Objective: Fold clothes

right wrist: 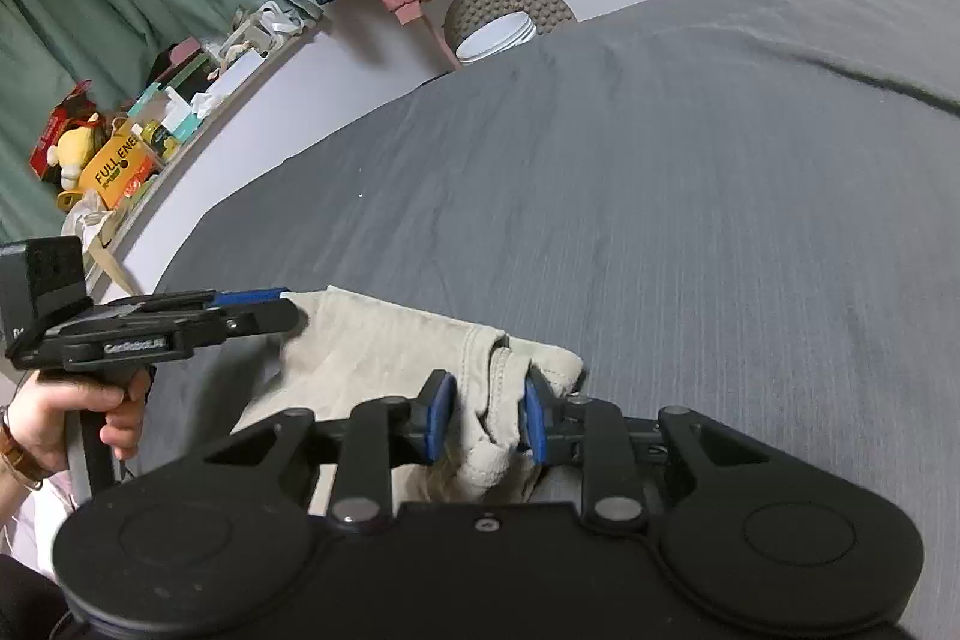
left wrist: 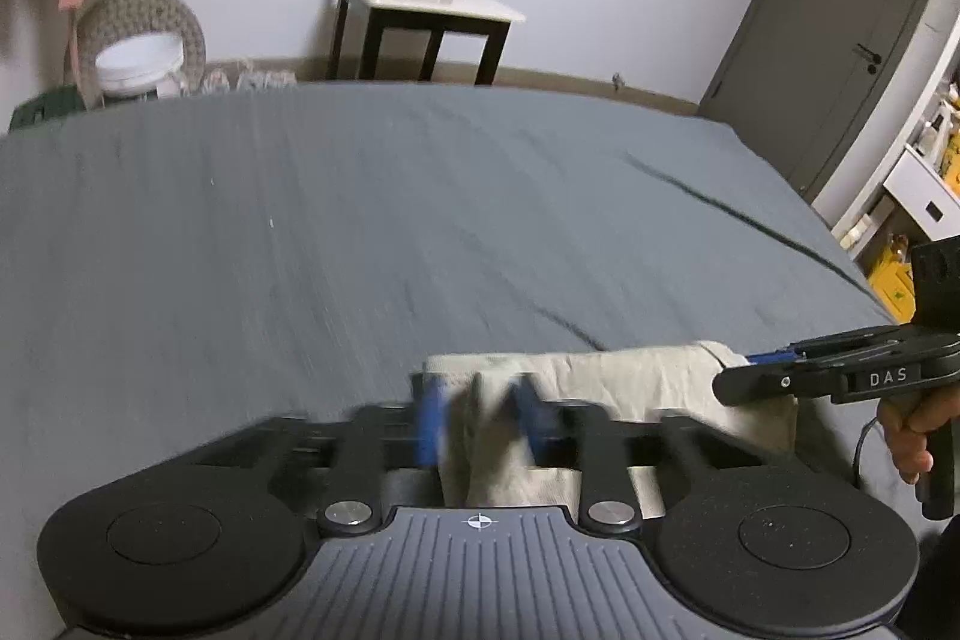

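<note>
Bed (left wrist: 360, 220), wide, covered edge to edge in a grey ribbed sheet (right wrist: 690, 196) with a few long shallow creases. One beige garment (right wrist: 384, 340), bunched and partly folded, at the near edge. Rest of surface bare.

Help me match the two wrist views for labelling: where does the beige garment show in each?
Left wrist view: the garment lies low and right of centre, between the left tool and the right tool.
Right wrist view: the garment lies low and left of centre, ahead of the right tool.
Shared landmark: the grey bed.
</note>
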Action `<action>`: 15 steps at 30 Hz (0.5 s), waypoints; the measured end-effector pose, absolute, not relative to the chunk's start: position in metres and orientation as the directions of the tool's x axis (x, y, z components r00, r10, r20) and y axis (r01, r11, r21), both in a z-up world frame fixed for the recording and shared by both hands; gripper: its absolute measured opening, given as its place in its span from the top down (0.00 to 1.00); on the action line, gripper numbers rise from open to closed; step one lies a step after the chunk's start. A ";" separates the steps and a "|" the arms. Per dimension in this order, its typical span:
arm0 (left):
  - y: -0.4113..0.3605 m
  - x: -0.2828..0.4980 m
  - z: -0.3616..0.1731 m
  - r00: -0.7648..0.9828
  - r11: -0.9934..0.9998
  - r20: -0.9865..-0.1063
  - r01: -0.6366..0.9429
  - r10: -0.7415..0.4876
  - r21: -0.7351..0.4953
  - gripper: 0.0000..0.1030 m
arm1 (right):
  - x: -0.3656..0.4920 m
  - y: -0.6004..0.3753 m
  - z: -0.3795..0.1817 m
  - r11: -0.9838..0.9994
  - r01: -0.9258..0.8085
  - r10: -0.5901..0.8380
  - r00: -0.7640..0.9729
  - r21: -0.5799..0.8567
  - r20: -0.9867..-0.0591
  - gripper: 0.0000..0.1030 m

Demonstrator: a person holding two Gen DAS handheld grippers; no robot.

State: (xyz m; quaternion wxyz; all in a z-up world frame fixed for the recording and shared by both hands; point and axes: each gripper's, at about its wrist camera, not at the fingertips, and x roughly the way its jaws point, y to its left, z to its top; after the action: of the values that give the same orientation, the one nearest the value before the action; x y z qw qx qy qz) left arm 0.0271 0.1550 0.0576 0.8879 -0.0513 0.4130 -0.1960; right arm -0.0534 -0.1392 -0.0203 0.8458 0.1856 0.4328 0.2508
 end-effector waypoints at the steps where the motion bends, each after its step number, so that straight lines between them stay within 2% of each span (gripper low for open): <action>1: 0.155 0.026 0.055 0.585 0.919 -0.712 0.295 -0.389 -0.260 0.93 | -0.053 -0.138 -0.020 0.808 -0.266 0.582 0.501 0.526 -0.640 0.75; 6: 0.144 0.024 0.049 0.618 0.933 -0.701 0.275 -0.355 -0.231 0.96 | -0.053 -0.132 -0.020 0.819 -0.276 0.569 0.507 0.504 -0.647 0.75; 11: 0.132 0.027 0.044 0.598 0.949 -0.744 0.272 -0.297 -0.160 0.96 | -0.052 -0.126 -0.019 0.829 -0.286 0.556 0.514 0.480 -0.653 0.76; 15: 0.142 0.019 0.058 0.601 0.947 -0.735 0.248 -0.314 -0.202 0.95 | -0.054 -0.125 -0.012 0.842 -0.302 0.538 0.533 0.447 -0.653 0.67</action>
State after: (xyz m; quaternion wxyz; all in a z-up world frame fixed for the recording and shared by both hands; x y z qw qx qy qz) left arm 0.0195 0.1420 0.0577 0.8939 -0.0393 0.4179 -0.1573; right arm -0.0544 -0.1246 -0.0117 0.8641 0.1413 0.4176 0.2428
